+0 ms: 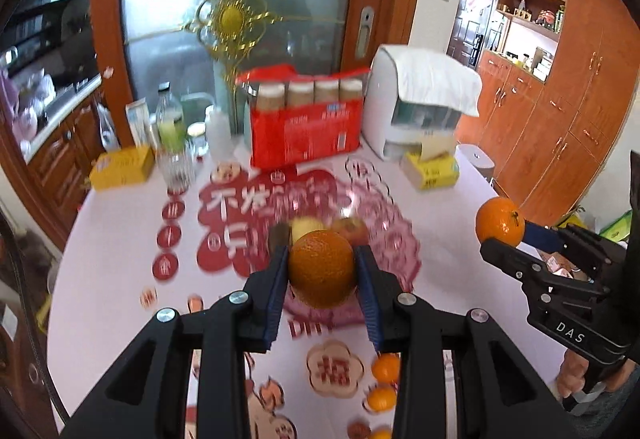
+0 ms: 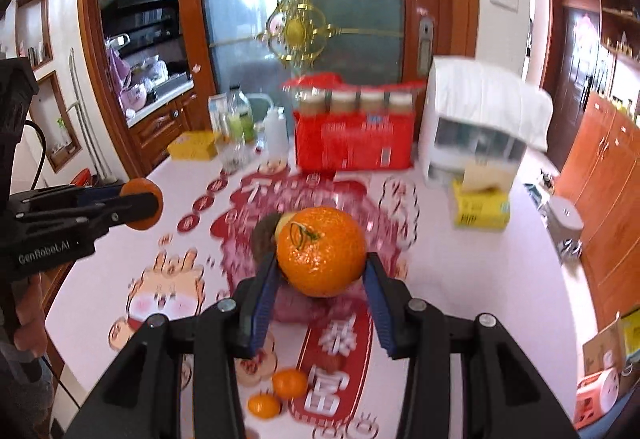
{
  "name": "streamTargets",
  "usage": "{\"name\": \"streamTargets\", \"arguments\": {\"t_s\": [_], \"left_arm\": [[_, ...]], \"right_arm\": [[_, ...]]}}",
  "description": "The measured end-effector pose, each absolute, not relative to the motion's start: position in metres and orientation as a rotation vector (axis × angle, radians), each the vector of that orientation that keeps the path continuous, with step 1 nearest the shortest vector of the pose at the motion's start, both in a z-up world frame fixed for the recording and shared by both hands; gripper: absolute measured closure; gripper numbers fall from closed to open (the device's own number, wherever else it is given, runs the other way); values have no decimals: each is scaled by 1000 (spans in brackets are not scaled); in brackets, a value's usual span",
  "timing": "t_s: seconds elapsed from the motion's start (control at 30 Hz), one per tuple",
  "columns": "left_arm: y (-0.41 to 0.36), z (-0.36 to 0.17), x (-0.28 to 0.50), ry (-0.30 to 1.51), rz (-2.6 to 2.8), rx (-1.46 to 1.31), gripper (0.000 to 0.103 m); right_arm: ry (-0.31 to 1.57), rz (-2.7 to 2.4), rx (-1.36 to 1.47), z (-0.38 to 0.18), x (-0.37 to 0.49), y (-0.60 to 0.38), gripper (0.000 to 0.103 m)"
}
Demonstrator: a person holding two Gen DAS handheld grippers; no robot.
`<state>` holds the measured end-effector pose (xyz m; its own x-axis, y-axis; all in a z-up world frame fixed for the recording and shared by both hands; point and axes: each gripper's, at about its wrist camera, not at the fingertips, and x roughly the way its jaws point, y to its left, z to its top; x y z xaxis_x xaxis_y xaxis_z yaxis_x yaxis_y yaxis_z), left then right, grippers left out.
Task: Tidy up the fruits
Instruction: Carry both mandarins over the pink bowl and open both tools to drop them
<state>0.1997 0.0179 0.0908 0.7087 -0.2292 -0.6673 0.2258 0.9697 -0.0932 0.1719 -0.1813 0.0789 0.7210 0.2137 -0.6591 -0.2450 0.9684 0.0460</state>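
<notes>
My left gripper (image 1: 322,259) is shut on a large orange (image 1: 322,269) and holds it above the table. My right gripper (image 2: 322,263) is shut on another orange with a green stem (image 2: 320,251). Each gripper shows in the other's view: the right one with its orange (image 1: 500,221) at the right, the left one with its orange (image 2: 142,209) at the left. Beyond both oranges a clear glass bowl (image 1: 384,223) holds a yellow fruit (image 1: 306,227), a reddish fruit (image 1: 352,229) and a brown one (image 2: 264,235). Small tangerines (image 2: 290,383) lie on the table near me.
The white table (image 1: 120,231) carries red festive decals. At the back stand a red pack of jars (image 1: 308,119), a white appliance under a cloth (image 1: 420,99), yellow boxes (image 1: 122,167), bottles and a glass (image 1: 176,163). Wooden cabinets (image 1: 560,119) stand to the right.
</notes>
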Motion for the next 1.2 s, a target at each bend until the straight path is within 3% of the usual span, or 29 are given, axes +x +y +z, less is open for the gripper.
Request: {"name": "streamTargets", "arguments": {"t_s": [0.23, 0.73, 1.2], "left_arm": [[12, 73, 251, 798, -260, -15, 71], [-10, -64, 319, 1072, -291, -1, 71], [-10, -82, 327, 1119, -277, 3, 70]], "right_arm": [[746, 222, -30, 74, 223, -176, 60], [1024, 166, 14, -55, 285, -174, 60], [1096, 167, 37, -82, 300, -173, 59]]}}
